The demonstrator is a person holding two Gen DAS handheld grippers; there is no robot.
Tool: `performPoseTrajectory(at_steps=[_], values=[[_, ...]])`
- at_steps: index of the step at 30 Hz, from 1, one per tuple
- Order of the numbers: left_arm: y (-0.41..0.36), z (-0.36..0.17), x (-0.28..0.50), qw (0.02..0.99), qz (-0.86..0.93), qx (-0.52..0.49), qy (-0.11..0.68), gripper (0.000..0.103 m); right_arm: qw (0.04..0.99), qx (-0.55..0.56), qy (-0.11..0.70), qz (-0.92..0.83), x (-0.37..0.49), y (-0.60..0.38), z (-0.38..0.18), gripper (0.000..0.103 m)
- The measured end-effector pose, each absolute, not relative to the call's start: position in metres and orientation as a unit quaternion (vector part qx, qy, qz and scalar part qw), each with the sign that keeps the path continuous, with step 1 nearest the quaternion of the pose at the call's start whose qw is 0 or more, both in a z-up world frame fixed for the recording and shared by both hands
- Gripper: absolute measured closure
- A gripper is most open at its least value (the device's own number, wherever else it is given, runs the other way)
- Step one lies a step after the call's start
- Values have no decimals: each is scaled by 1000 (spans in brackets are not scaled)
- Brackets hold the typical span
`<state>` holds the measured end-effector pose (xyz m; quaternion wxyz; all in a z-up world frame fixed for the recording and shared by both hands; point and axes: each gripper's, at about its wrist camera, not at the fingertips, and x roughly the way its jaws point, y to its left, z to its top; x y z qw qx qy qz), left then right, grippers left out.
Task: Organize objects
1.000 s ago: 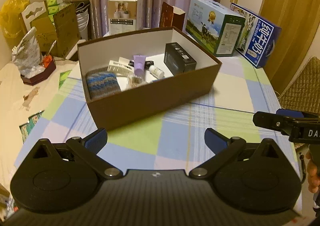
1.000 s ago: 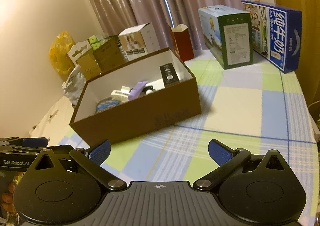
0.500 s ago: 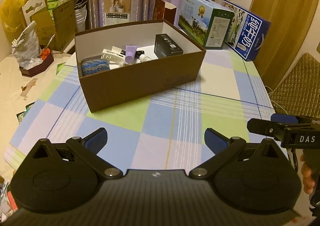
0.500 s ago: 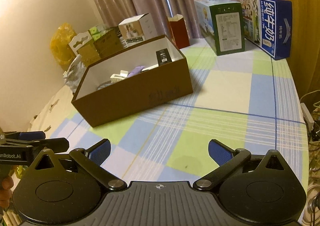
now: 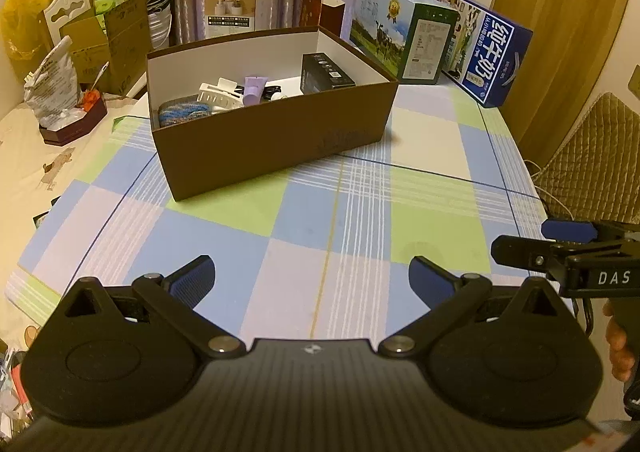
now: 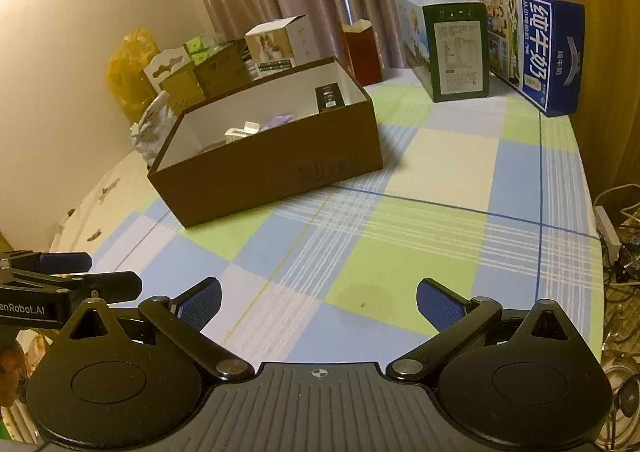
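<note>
One brown box (image 5: 276, 140) sits toward the far left of the checked tabletop (image 5: 360, 220), its long axis slanting from near-left to far-right. Inside, left to right: one knitted blue pouch (image 5: 182, 112), one white hair clip (image 5: 220, 92), one lilac tube (image 5: 255, 89), one black carton (image 5: 325, 73). The left gripper (image 5: 312, 276) and right gripper (image 6: 318, 302) both gape wide, empty, above the near edge.

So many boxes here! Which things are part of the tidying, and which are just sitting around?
Part of the job:
brown box
black carton
purple tube
white hair clip
knitted pouch

Just lying about:
blue milk carton
green milk carton
yellow bag
</note>
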<state>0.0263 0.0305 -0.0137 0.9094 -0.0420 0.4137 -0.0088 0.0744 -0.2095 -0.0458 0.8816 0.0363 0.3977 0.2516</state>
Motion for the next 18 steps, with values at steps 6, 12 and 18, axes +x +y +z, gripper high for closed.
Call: performPoseTrajectory(at_steps=[6,12,18], values=[[27,-17,21,908,-8,-43,417,1,879,31,403,251,71,-211,-48,2],[27,-20,17,906,-4,-46,421,1,877,25,407,254,68,-211,-51,2],[28,-21,16,905,-1,-47,422,1,876,19,410,255,67,-209,-54,2]])
